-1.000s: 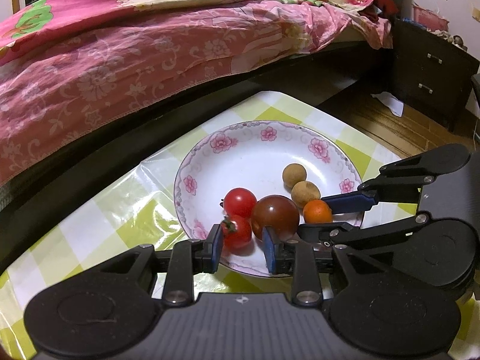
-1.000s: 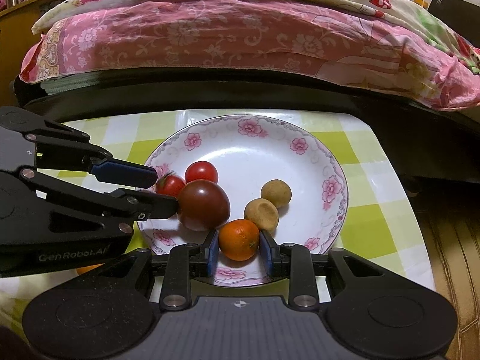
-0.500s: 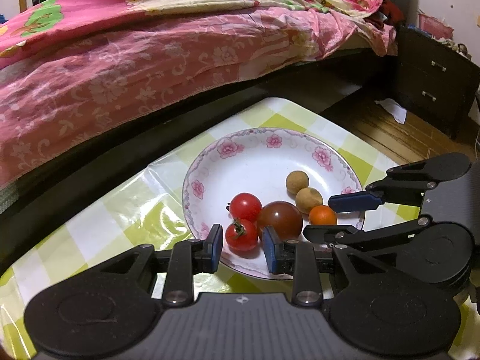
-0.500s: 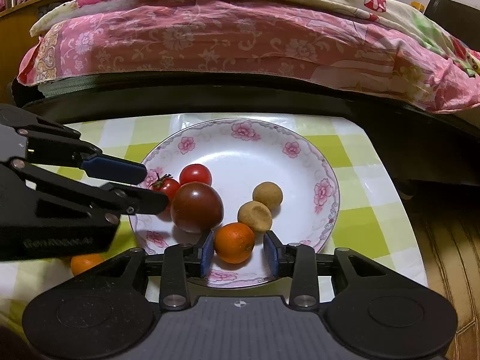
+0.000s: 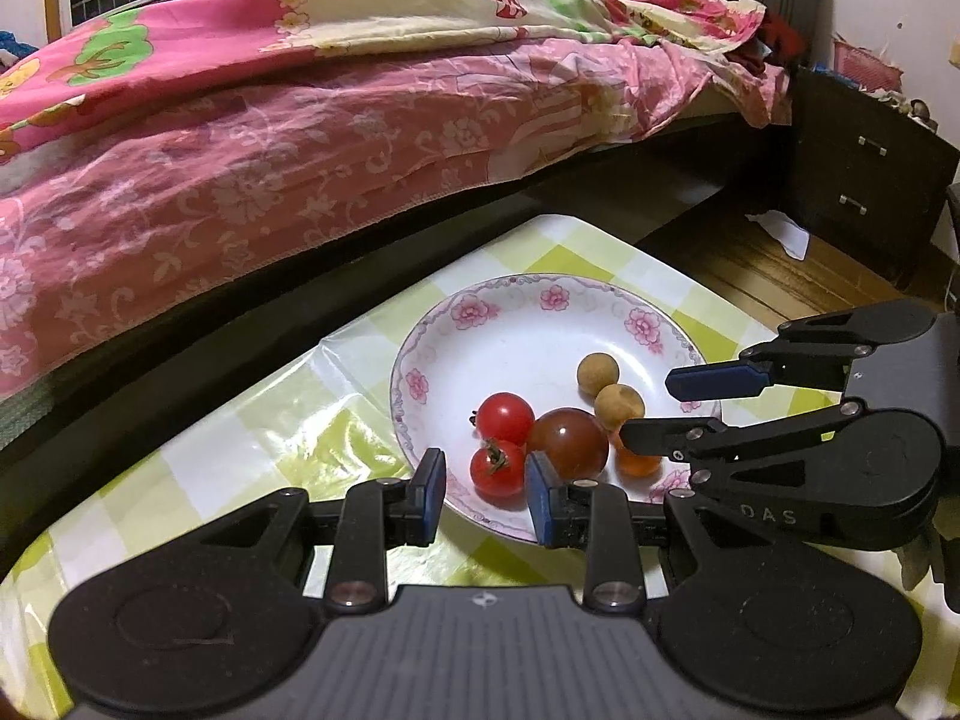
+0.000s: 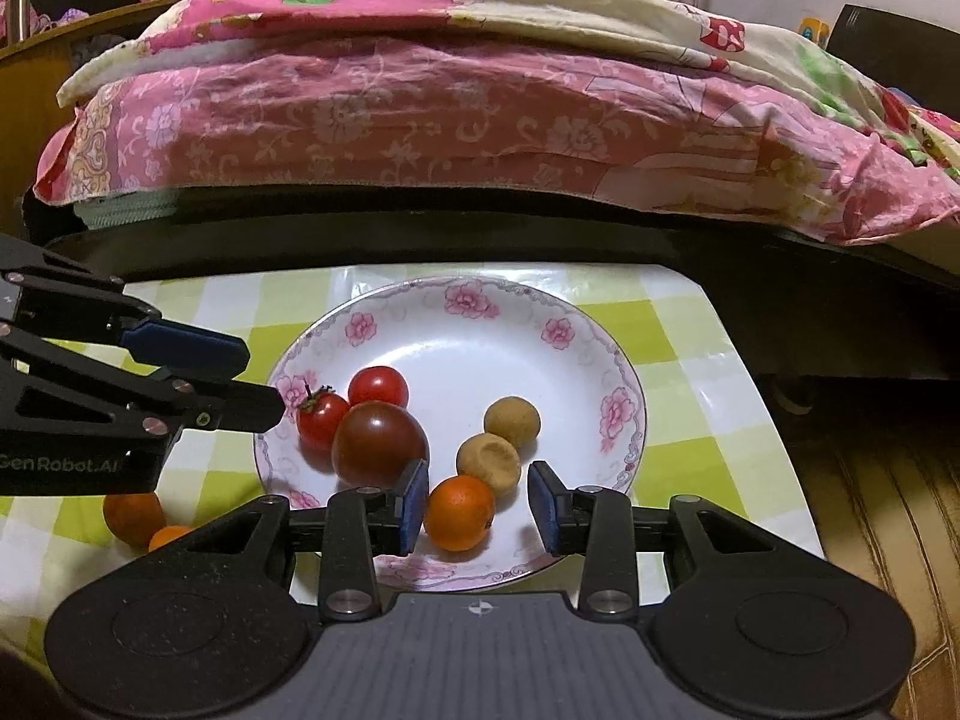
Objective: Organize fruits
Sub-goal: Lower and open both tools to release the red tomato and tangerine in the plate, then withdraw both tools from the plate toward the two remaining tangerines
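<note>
A white floral plate (image 5: pixel 540 336) (image 6: pixel 510 330) on the checked tablecloth holds two red cherry tomatoes (image 5: pixel 497 471) (image 6: pixel 378 385), a dark tomato (image 5: pixel 569 443) (image 6: pixel 378 441), two brown longans (image 5: pixel 597 372) (image 6: pixel 511 420) and a small orange (image 6: pixel 459 511) (image 5: pixel 636 462). My left gripper (image 5: pixel 486 495) is open, its pads either side of the near cherry tomato without touching it. My right gripper (image 6: pixel 479 504) is open, the small orange lying between its pads, apart from both.
Two more small oranges (image 6: pixel 133 516) lie on the cloth left of the plate, under the left gripper. A bed with pink covers (image 5: pixel 300 138) runs along the table's far edge. A dark nightstand (image 5: pixel 864 180) and wooden floor lie to the right.
Both grippers opened wider and drew back from the plate. The right gripper let go of the small orange, and the left one of the cherry tomato; both fruits rest on the plate.
</note>
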`<action>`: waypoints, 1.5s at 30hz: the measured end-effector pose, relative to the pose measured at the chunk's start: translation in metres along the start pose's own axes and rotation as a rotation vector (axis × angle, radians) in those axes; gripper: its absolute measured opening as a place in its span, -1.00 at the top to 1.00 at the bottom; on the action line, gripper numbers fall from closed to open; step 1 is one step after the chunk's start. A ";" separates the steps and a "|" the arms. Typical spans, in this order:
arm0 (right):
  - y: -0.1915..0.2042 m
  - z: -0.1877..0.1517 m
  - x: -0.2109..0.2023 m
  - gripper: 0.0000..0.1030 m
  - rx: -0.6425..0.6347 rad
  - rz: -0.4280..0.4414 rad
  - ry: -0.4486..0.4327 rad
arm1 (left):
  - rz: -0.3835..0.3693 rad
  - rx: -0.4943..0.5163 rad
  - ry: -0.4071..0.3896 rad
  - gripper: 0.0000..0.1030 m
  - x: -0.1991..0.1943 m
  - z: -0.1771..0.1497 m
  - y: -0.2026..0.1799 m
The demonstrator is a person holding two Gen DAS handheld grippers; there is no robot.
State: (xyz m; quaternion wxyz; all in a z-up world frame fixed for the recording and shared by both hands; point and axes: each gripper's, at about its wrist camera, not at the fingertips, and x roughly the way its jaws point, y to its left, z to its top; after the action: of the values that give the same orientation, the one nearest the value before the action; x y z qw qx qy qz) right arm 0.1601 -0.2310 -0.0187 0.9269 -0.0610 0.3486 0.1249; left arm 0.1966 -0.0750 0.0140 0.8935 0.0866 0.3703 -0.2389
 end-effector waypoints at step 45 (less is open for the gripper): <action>0.090 -0.028 0.013 0.37 -0.174 0.294 0.095 | -0.055 0.033 0.138 0.26 -0.043 -0.074 0.043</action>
State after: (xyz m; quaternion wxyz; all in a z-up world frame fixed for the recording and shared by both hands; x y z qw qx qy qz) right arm 0.1272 -0.1474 -0.0511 0.8724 -0.0951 0.3851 0.2856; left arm 0.1460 0.0028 -0.0096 0.8575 0.1072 0.4292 -0.2627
